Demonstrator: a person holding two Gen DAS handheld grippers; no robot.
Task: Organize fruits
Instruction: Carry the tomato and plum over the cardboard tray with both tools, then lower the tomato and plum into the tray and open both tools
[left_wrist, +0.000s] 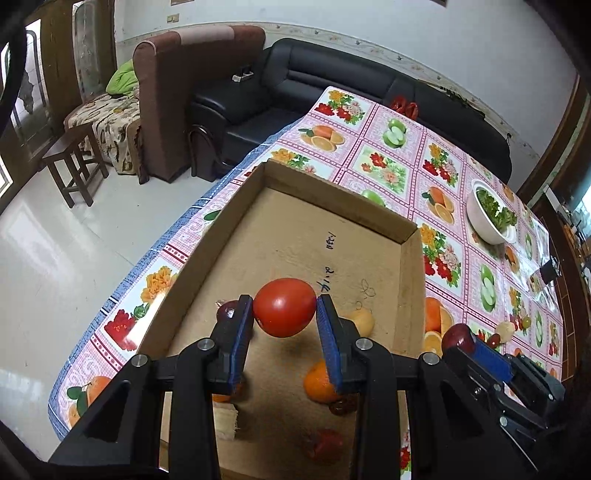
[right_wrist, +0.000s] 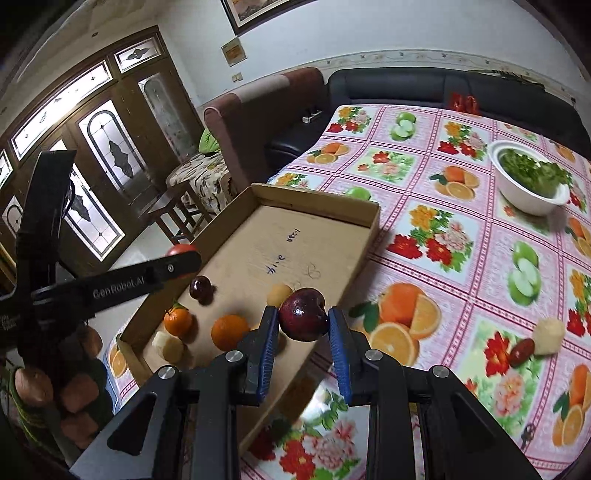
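Note:
My left gripper (left_wrist: 284, 312) is shut on a red tomato (left_wrist: 284, 306) and holds it above the floor of the cardboard box (left_wrist: 332, 206). My right gripper (right_wrist: 303, 317) is shut on a dark red apple (right_wrist: 303, 314), held over the box's right wall (right_wrist: 354, 266). In the box lie an orange (right_wrist: 229, 331), a tangerine (right_wrist: 178, 320), a dark plum (right_wrist: 201, 288), a pale yellow fruit (right_wrist: 279, 293) and a pale chunk (right_wrist: 168, 345). On the tablecloth to the right lie a red date (right_wrist: 521, 351) and a pale piece (right_wrist: 549, 334).
A white bowl of greens (right_wrist: 532, 177) stands on the floral tablecloth (right_wrist: 461, 240) at the far right. A black sofa (left_wrist: 295, 85) and brown armchair (left_wrist: 166, 92) stand beyond the table. A wooden stool (left_wrist: 74, 162) is on the floor left.

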